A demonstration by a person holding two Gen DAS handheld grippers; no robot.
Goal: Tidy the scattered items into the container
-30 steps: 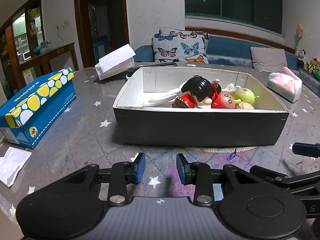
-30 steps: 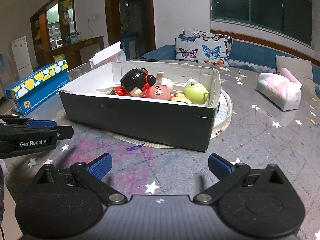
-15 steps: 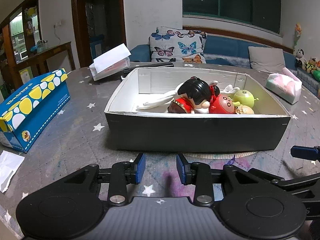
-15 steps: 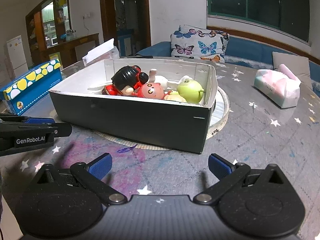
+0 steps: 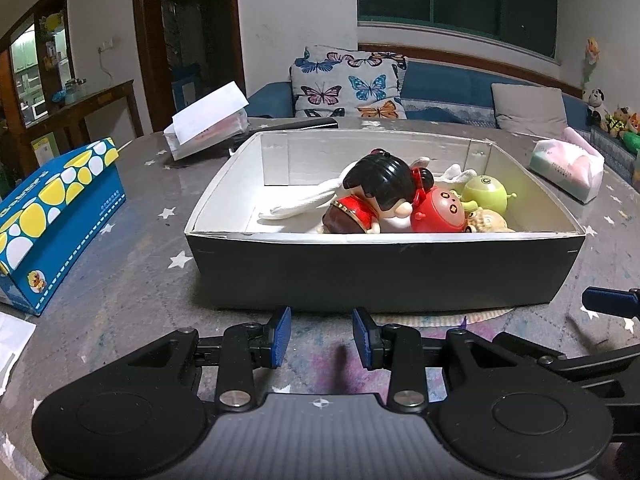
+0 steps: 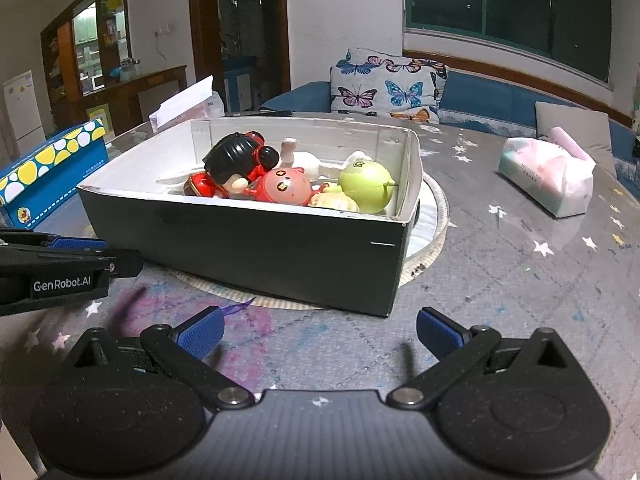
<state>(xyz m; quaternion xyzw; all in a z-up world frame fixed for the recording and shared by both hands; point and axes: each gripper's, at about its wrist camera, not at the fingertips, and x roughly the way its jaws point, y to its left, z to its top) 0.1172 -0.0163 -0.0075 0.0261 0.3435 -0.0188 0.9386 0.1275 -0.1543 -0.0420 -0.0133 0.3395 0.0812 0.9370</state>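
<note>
While we held both tools low over the worktop [image 6: 520, 280], the toys lay together in the container [image 5: 384, 272]: a black-haired doll [image 5: 376, 196], a red round figure [image 5: 438, 216], a green ball toy [image 6: 366, 186] and a white soft piece [image 5: 304, 204]. Our left hand-held gripper [image 5: 321, 336] had only a narrow gap between its fingers and pinched nothing; our right hand-held gripper [image 6: 320, 332] was spread wide and empty. We judged the plastic figures light, stiff and rather slippery, best taken across the body, not the round head. We saw no loose toy outside.
</note>
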